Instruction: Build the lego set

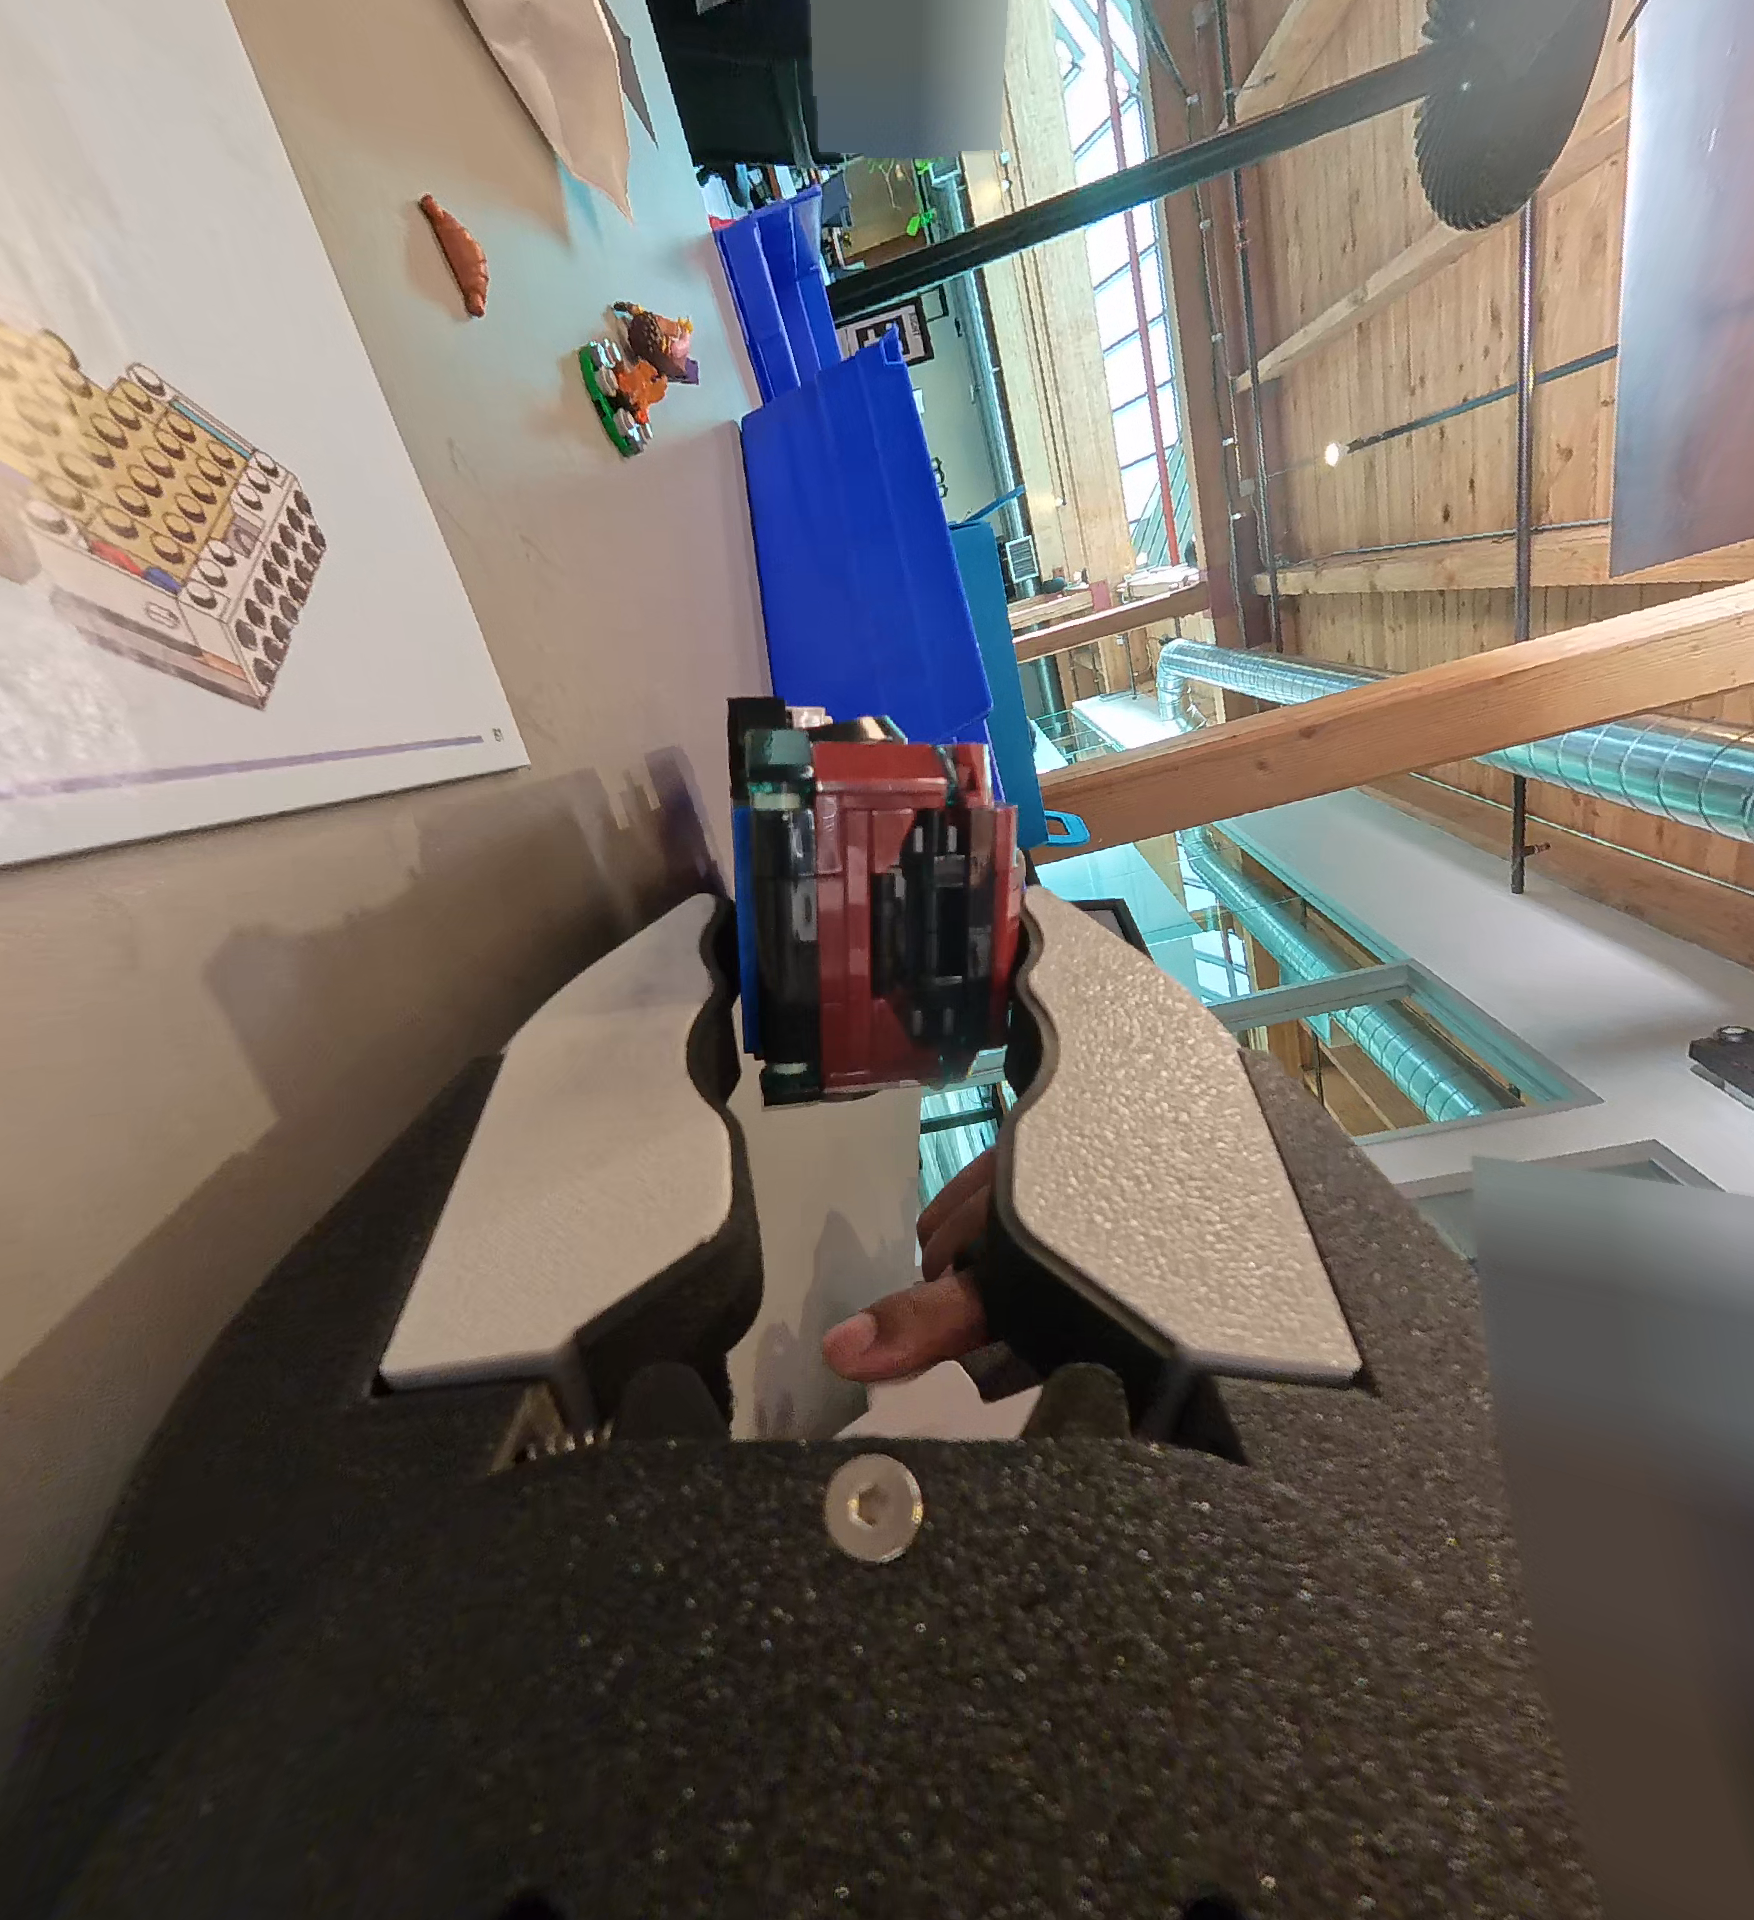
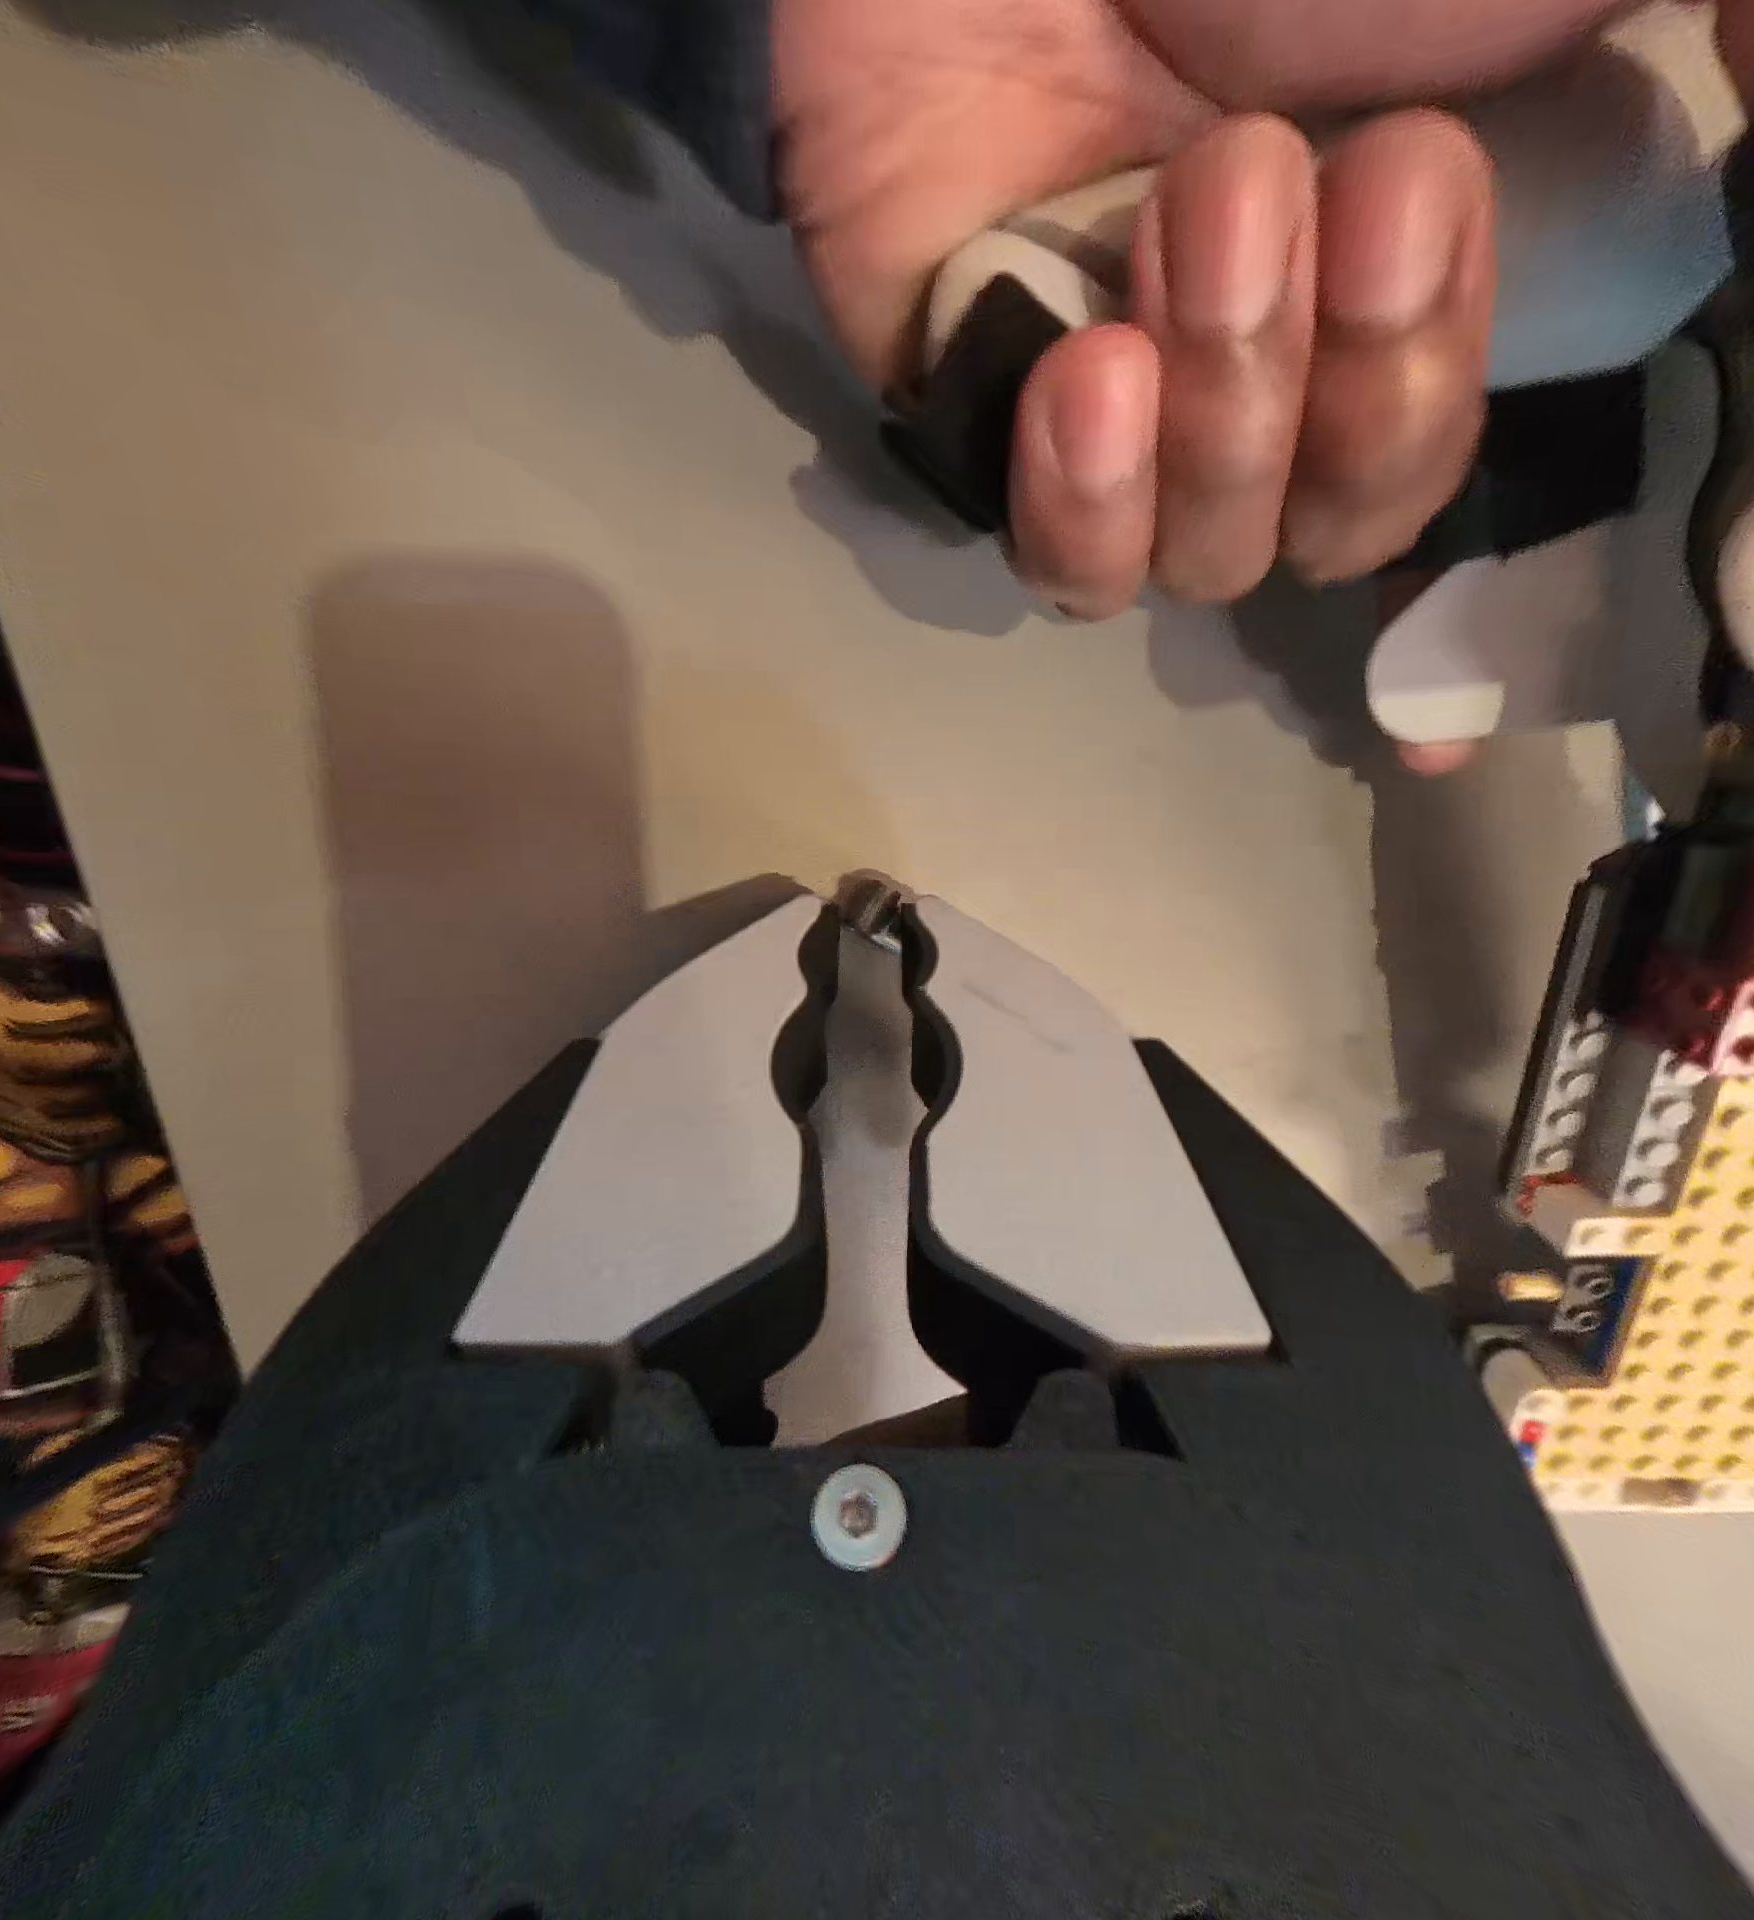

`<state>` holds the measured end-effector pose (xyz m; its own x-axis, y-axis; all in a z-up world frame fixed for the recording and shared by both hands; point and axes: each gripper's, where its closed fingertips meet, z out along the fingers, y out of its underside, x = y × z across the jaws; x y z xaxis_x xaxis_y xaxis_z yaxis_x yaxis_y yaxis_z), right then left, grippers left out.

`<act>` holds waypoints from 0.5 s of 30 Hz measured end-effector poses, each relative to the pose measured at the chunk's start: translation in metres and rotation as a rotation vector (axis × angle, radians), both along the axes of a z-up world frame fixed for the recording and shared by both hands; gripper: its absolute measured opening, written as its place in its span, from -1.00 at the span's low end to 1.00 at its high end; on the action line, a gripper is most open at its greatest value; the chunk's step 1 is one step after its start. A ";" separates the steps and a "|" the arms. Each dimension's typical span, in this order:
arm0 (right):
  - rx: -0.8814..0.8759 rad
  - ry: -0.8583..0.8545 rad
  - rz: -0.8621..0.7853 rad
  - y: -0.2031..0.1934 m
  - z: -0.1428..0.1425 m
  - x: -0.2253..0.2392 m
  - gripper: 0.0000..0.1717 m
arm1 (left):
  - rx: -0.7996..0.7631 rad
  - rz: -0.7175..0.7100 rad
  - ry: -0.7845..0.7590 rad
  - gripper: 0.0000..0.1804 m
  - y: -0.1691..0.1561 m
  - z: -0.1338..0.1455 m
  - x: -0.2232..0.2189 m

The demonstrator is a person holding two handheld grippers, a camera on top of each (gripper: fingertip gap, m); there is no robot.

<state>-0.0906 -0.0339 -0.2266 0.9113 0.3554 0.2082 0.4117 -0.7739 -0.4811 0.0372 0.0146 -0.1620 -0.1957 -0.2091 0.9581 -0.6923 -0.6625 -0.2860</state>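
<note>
In the left wrist view my left gripper (image 1: 868, 935) is shut on a dark red, black and blue brick model (image 1: 873, 914); both pads press its sides and it is held up off the table. In the right wrist view my right gripper (image 2: 871, 914) is shut on a small dark grey piece (image 2: 868, 920) pinched at the very fingertips, just above the beige table (image 2: 540, 468). A person's hand (image 2: 1216, 343) grips the other gripper's handle at the top of that view. A tan, white and red brick build (image 2: 1704, 1195) stands at the right edge.
A building instruction sheet (image 1: 125, 468) lies on the table at the left. A brown curved piece (image 1: 457, 249) and a small figure on a green base (image 1: 639, 379) lie farther off. Blue bins (image 1: 852, 551) stand beyond the model. A printed box (image 2: 11, 1195) lies at the left edge. My hands' fingertips stand some 15 cm from each other.
</note>
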 end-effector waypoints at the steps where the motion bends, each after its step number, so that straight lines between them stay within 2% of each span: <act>1: 0.011 0.016 -0.015 -0.001 0.000 0.000 -0.85 | 0.001 0.002 -0.001 -0.46 0.000 0.000 0.000; 6: 0.054 -0.007 0.070 -0.005 0.003 0.005 -0.71 | 0.003 0.002 -0.004 -0.46 0.001 0.000 0.000; 11: 0.062 -0.025 0.193 -0.003 0.002 0.004 -0.74 | 0.004 0.001 -0.006 -0.46 0.001 0.000 0.000; 15: -0.002 0.005 0.152 -0.002 0.000 -0.001 -0.83 | -0.004 0.008 -0.002 -0.46 0.004 0.000 0.001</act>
